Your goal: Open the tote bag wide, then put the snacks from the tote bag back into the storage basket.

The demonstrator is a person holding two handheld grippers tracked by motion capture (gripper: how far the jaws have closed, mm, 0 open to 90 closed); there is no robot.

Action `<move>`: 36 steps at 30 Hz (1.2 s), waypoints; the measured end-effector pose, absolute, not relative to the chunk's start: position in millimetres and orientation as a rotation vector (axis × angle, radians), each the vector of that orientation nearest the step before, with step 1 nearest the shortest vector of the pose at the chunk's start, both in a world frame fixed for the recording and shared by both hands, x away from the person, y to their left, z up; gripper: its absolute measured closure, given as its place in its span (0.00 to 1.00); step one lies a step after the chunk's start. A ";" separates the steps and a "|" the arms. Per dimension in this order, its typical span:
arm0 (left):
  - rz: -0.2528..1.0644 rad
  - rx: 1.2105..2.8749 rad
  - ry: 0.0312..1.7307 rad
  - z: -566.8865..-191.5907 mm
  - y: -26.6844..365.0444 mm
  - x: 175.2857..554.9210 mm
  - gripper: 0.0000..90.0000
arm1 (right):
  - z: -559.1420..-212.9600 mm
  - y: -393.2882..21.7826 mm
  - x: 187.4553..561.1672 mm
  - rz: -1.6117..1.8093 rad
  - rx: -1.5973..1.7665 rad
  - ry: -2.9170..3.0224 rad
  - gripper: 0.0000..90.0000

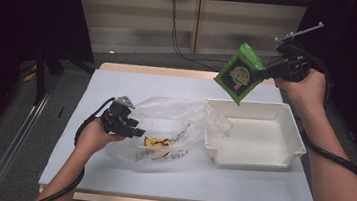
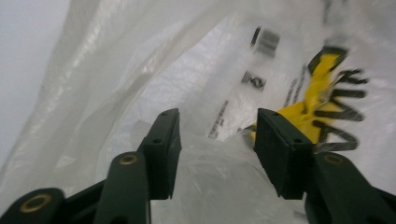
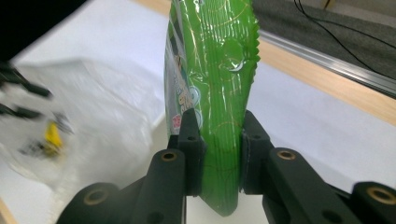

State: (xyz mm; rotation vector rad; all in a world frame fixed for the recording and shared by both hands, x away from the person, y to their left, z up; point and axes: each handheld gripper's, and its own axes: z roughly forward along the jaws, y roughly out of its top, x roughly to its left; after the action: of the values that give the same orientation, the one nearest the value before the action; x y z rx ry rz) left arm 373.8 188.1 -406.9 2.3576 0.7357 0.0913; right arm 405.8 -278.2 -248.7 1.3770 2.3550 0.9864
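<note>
While your right tool (image 1: 262, 73) pinches the light, crinkly green snack packet (image 1: 239, 73), grip its sealed edge; your left tool (image 1: 139, 132) stands half-wide around the limp plastic bag (image 1: 174, 125).

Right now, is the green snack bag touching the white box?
Apart. The high view shows the green snack bag held up by the right gripper, its bottom corner hanging above the white box with nothing resting on the box floor.

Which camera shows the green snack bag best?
The right gripper view: the green snack bag sits close up, clamped between the black jaws. The high view shows it small, above the white tray.
</note>
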 end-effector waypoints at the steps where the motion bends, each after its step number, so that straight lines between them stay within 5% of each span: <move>1: 0.092 2.319 0.753 -403.7 187.8 371.5 0.51 | -253.6 -278.4 405.5 0.963 1.362 2.375 0.84; 11: 0.075 2.228 0.712 -383.5 183.3 365.8 0.31 | -287.3 -294.1 393.4 0.752 1.051 2.604 0.84; 23: 0.083 2.235 0.698 -380.5 180.2 359.1 0.26 | -360.6 -285.9 433.2 0.571 0.826 2.843 0.82; 30: 0.107 2.237 0.720 -380.7 188.0 354.0 0.25 | -366.9 -277.3 455.8 0.643 0.701 2.803 0.80; 32: 0.095 2.235 0.713 -381.9 186.8 353.4 0.25 | -366.3 -274.4 459.9 0.611 0.676 2.762 0.65; 33: 0.101 2.244 0.708 -381.7 186.4 353.2 0.25 | -365.6 -273.8 460.3 0.598 0.693 2.723 0.50; 36: 0.101 2.239 0.712 -381.8 184.5 352.8 0.25 | -360.8 -277.2 458.0 0.621 0.777 2.662 0.37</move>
State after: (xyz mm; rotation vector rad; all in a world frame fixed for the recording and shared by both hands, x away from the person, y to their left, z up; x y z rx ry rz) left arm 352.8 184.5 -381.8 2.2393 0.7116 0.1010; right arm 458.0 -277.2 -360.8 0.7774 2.6616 0.6214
